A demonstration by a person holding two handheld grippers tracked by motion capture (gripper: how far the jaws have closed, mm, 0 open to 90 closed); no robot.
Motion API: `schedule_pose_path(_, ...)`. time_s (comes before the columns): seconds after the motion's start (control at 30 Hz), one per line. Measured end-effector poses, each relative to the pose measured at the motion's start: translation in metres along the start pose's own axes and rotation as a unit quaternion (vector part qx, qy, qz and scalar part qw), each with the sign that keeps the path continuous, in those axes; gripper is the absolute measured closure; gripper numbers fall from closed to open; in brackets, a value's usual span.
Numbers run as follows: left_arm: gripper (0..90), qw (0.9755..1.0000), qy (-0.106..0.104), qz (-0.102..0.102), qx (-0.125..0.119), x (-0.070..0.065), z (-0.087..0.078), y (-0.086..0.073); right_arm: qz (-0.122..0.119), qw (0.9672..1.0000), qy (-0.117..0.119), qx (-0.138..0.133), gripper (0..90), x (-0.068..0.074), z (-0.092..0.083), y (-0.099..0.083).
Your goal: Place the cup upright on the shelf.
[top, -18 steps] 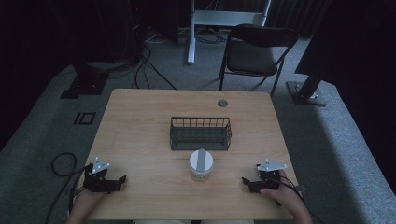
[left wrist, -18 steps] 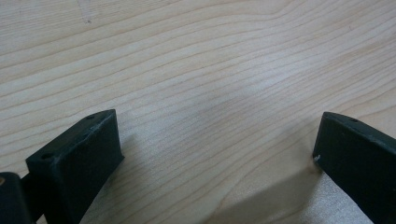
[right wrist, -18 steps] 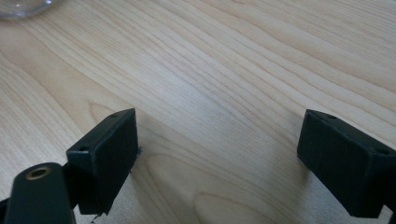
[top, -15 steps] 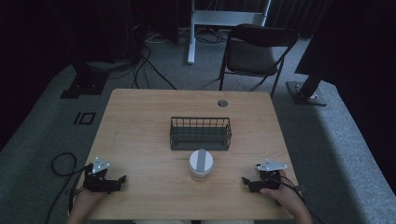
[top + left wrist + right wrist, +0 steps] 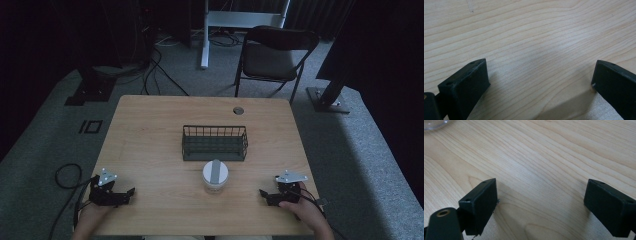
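Nothing's really been started here, as far as can be judged. Both hand-held grippers are parked on the near edge of the table [image 5: 150,125], one at each corner. The left hand-held gripper [image 5: 131,192] is held with its jaws spread wide apart, and only bare wood grain is seen between them in the left gripper view. Same story for the right hand-held gripper [image 5: 262,193]: jaws wide apart, nothing clamped, just tabletop between them in the right gripper view, with a sliver of something clear and glassy caught at the top-left corner, probably the jar's base.

The white-lidded jar [image 5: 215,176] is stood upright near the middle of the table, roughly between the two grippers but well apart from both. A grey band is seen running across its lid. Just behind it, close but apparently not touching, the dark wire basket [image 5: 215,144] is sat empty.

So, by the look of it, the jar is likely meant to be picked up and dropped in the basket, though that's a guess. The reach, the grasp, the lift and the placing are all left to be done.
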State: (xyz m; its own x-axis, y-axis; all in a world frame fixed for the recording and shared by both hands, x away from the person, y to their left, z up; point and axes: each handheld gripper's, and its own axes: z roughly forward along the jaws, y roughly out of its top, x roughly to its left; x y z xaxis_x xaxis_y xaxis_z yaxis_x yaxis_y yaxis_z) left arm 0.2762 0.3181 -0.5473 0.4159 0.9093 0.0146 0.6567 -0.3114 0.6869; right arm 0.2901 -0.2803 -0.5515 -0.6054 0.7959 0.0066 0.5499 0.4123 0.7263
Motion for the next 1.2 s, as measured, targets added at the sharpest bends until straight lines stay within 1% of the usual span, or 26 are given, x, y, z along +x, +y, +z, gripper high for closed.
schedule_pose_path(0.27,1.2,1.0000,0.000,0.000,0.000,0.000,0.000,0.000,0.000,1.0000,0.000,0.000,11.3,0.000,0.000,0.000)
schedule_pose_path(0.57,1.2,1.0000,0.000,0.000,0.000,0.000,0.000,0.000,0.004,1.0000,-0.005,0.000,11.3,0.002,0.001,0.001)
schedule_pose_path(0.63,1.2,1.0000,0.000,0.000,0.000,0.000,0.000,0.000,0.002,1.0000,-0.002,-0.001,11.3,0.003,0.001,0.001)
schedule_pose_path(0.77,1.2,1.0000,0.000,0.000,0.000,0.000,0.000,0.000,0.010,0.9999,-0.003,-0.002,11.3,0.003,0.001,0.001)
schedule_pose_path(0.93,1.2,1.0000,0.000,0.000,0.000,0.000,0.000,0.000,0.006,1.0000,0.003,-0.006,11.3,0.004,0.001,0.002)
schedule_pose_path(1.07,1.2,1.0000,0.000,0.000,0.000,0.000,0.000,0.000,0.002,1.0000,0.007,-0.005,11.3,0.009,0.002,0.004)
schedule_pose_path(1.2,1.2,1.0000,0.000,0.000,0.000,0.000,0.000,0.000,-0.006,0.9999,0.014,-0.008,11.3,0.014,0.002,0.008)
